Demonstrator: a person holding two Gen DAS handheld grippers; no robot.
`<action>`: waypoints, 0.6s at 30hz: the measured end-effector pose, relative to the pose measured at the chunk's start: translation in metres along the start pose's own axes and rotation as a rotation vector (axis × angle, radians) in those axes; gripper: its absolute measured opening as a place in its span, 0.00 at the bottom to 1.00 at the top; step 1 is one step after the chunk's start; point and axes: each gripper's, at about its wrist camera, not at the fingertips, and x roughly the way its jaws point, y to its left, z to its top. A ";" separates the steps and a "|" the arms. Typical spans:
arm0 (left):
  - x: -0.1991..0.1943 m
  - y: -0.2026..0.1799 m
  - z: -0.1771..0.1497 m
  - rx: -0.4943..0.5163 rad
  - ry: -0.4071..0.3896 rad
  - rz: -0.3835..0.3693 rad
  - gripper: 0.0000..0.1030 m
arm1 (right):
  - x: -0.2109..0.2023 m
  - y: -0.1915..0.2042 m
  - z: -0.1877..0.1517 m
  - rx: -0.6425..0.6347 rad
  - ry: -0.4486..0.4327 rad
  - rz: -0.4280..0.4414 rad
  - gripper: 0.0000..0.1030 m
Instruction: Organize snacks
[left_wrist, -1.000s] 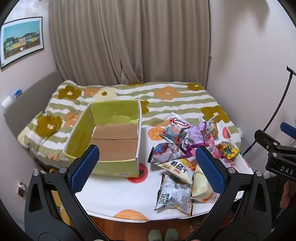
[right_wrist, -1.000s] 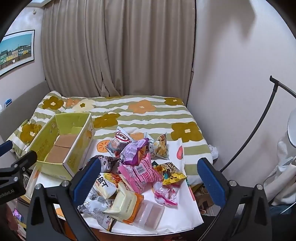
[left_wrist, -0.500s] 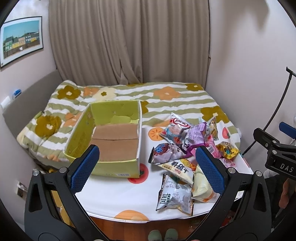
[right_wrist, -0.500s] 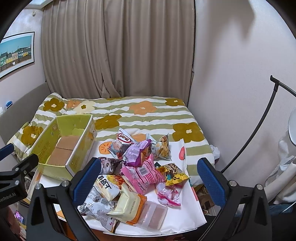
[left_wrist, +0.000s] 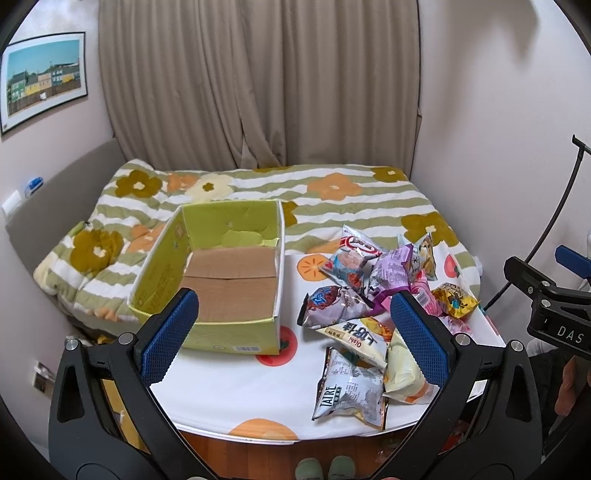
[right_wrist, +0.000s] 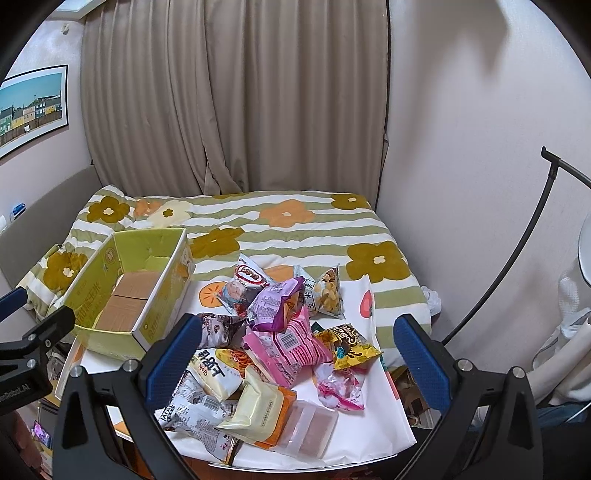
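Left wrist view: the left gripper (left_wrist: 293, 326) hovers above the near edge of a table covered in a white cloth printed with orange fruit (left_wrist: 236, 387), its blue-padded fingers (left_wrist: 170, 334) spread wide and holding nothing. An open yellow-green cardboard box with a bare brown floor (left_wrist: 221, 273) sits on the left part of the cloth, with no packet inside. To its right lies a loose heap of snack packets — a silver bag lettered TAIRE (left_wrist: 349, 393) nearest the edge, a pale yellow pouch (left_wrist: 402, 373) touching it, a cream chip bag with Korean lettering (left_wrist: 360, 338) just behind, and a purple packet (left_wrist: 391, 273) further back.

Right wrist view: the right gripper (right_wrist: 293, 349) hangs over that same heap, fingers (right_wrist: 419, 356) likewise wide apart and empty. Below it lie a pink striped packet with a barcode (right_wrist: 286, 349), a yellow-and-black foil bag (right_wrist: 351, 343) and a clear plastic tub (right_wrist: 308, 424) at the near edge. A bed under a green-striped flowered quilt (right_wrist: 295, 225) stands behind the table, against beige curtains (right_wrist: 236, 96).
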 end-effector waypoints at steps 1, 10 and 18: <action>0.000 0.000 0.000 0.000 0.001 0.000 1.00 | 0.000 0.000 0.000 0.000 0.001 0.000 1.00; 0.000 0.001 0.000 -0.001 0.002 -0.003 1.00 | 0.001 0.003 -0.001 0.000 0.001 0.001 1.00; -0.001 0.000 0.000 -0.001 0.000 -0.002 1.00 | 0.001 0.003 -0.001 0.002 0.001 0.004 1.00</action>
